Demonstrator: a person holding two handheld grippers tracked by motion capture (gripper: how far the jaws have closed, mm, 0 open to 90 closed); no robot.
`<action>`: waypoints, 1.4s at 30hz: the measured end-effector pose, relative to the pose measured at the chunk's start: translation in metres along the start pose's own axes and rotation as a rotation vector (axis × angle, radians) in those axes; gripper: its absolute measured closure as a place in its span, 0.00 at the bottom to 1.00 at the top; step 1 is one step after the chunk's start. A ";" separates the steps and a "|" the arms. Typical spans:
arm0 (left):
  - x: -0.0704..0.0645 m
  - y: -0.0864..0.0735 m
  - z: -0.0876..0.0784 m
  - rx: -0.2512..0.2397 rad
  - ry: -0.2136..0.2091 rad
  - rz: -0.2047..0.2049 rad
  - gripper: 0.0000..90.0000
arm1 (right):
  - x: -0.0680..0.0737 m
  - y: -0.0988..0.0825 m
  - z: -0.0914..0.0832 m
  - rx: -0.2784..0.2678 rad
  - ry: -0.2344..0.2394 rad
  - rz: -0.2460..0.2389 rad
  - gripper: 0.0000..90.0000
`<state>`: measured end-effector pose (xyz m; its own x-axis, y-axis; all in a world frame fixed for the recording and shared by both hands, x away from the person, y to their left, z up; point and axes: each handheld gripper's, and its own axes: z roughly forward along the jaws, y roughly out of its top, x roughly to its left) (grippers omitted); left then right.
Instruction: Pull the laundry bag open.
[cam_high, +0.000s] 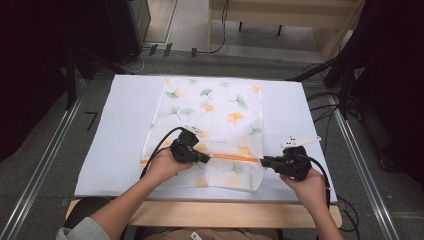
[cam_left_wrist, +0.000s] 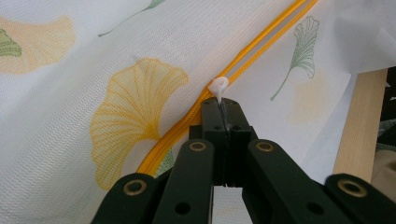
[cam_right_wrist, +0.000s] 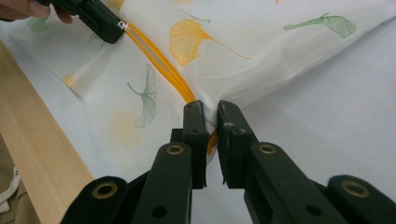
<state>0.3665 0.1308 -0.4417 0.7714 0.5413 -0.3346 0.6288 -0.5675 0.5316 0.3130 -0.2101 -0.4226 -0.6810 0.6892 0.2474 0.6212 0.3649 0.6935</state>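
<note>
Mesh bag (cam_high: 215, 125) zipper pull (cam_left_wrist: 218, 87) pinched by left gripper (cam_left_wrist: 226, 109); right gripper (cam_right_wrist: 211, 116) seemingly clamps its edge.

Black, two-jaw left gripper (cam_high: 204, 158), hand-held, is showing a blocky body and a black cable trailing in a loop from its rear. Black right gripper (cam_high: 263, 162) is carrying a pale grey three-cornered plate (cam_high: 300, 141) on top, with its own black cable running back past the wrist. In both gripper views, matte black linkage arms are displaying brass-coloured pivot rivets and small dark screw holes; the inner jaw faces are appearing finely ribbed. The person's left forearm is wearing a grey sleeve (cam_high: 82, 230), pushed back near the elbow.
</note>
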 end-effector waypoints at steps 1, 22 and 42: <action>0.000 0.000 0.000 0.000 0.000 0.000 1.00 | 0.000 0.000 0.000 0.000 0.000 0.000 0.94; 0.030 -0.035 -0.035 0.012 0.037 -0.071 1.00 | -0.004 -0.002 0.001 0.022 -0.014 0.008 0.94; 0.029 -0.036 -0.036 0.003 0.026 -0.062 1.00 | -0.004 -0.003 0.003 0.031 -0.017 0.012 0.94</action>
<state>0.3627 0.1890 -0.4419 0.7280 0.5916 -0.3464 0.6758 -0.5342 0.5079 0.3152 -0.2122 -0.4279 -0.6670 0.7039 0.2443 0.6413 0.3755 0.6691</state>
